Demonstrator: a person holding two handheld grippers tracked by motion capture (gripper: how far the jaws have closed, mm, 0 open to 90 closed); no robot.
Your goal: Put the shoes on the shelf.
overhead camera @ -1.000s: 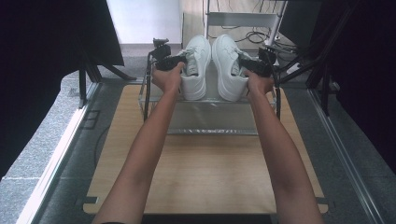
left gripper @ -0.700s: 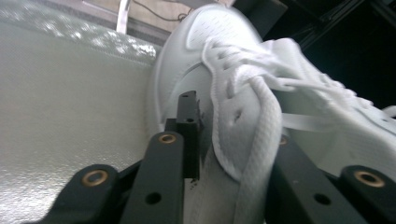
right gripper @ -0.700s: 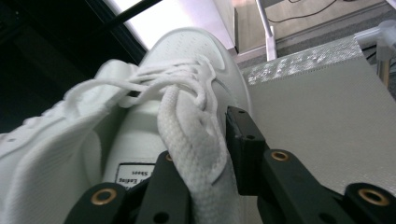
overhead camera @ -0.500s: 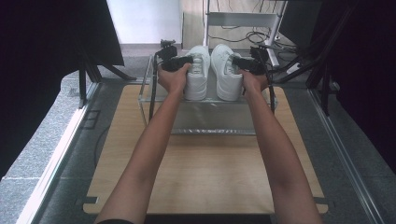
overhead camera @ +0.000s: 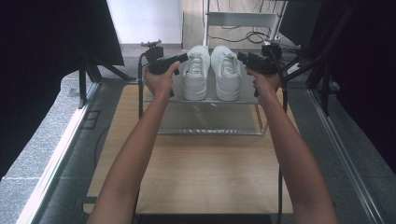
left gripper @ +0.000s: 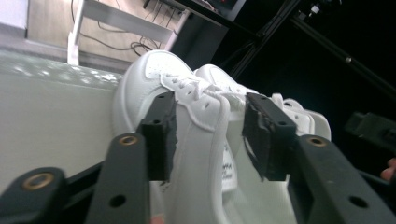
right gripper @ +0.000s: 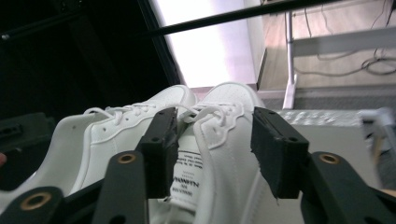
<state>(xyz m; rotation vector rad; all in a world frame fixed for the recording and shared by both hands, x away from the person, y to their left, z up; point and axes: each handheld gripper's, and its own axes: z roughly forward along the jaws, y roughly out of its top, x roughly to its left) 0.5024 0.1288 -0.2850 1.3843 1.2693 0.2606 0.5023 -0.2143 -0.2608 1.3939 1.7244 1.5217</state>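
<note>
1. Two white shoes (overhead camera: 211, 72) sit side by side on a metal rack's (overhead camera: 212, 128) top shelf.
2. Left of the shoes, the left gripper (overhead camera: 183, 58) has just been opening, spread, nothing pinched.
3. Right of the shoes, the right gripper (overhead camera: 240, 57) likewise has been opening, holding nothing.

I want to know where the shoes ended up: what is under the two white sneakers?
The left sneaker and right sneaker stand side by side on the top shelf of a metal rack. The soles cover the shelf beneath them, so anything there is hidden.
</note>
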